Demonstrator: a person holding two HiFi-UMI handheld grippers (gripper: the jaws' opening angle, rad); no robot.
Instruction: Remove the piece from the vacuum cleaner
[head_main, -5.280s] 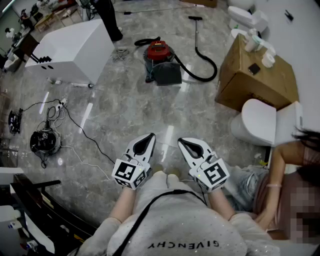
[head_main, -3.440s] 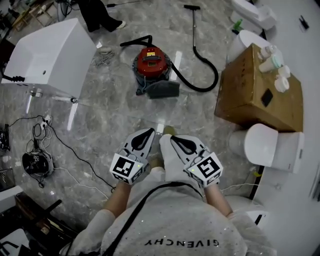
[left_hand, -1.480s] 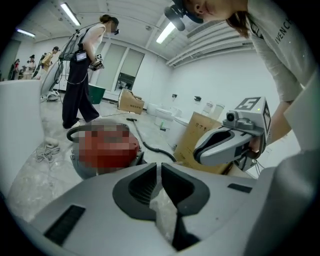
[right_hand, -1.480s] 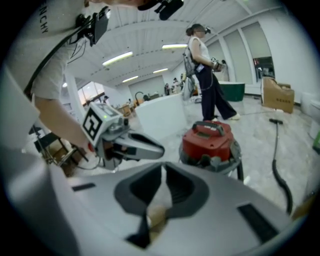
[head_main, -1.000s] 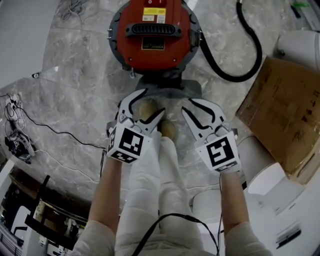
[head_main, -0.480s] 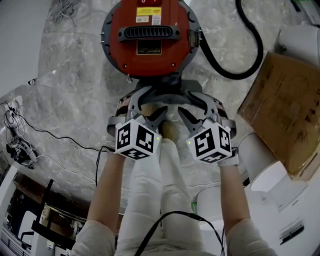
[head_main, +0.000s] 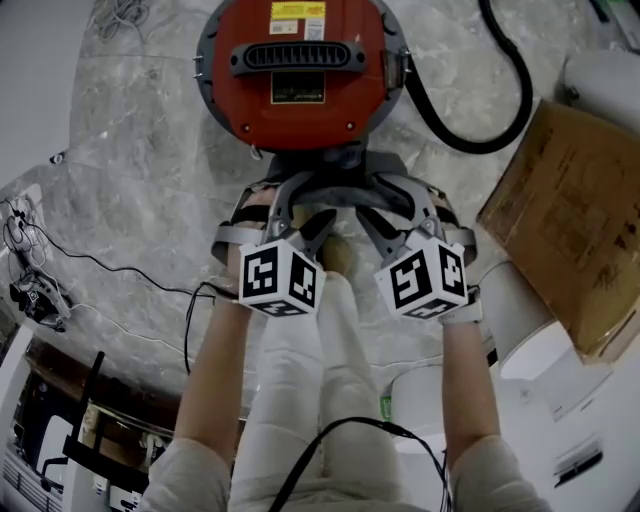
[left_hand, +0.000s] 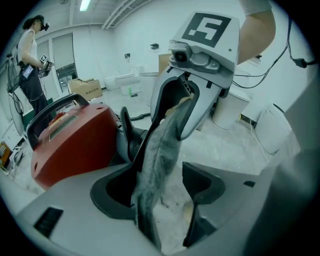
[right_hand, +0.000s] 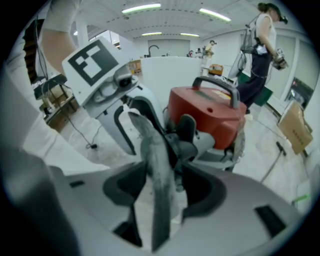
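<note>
Your two grippers face each other across one flat grey piece (head_main: 340, 182) that sits at the near foot of the red vacuum cleaner (head_main: 295, 65), which stands on a marble floor.

The left gripper (left_hand: 161, 180) has its fingers (left_hand: 200, 182) spread wide. The piece stands edge-on between them, close against the left finger, with a clear gap to the right finger. The red body rises just beyond and outside the left finger.

The right gripper (right_hand: 159, 187) mirrors this from the other side. Its jaws have just been opening, and its fingers (right_hand: 205, 190) now stand wide with the same grey edge upright between them, nearer the left finger, and neither pad seems to press on it. The vacuum's red body and handle lie past the fingertips.

Neither side has a grip yet, so the step in hand looks like taking hold.

To do it well:
- Centre each edge between the pads before you close, so the piece is not pushed sideways.
- Seat it deep, towards the finger roots, since the edge looks thin and dusty and may slip.
- Close both sides together.
- Draw away from the red body in one straight line, both hands level, and watch that the cleaner does not come along.
</note>
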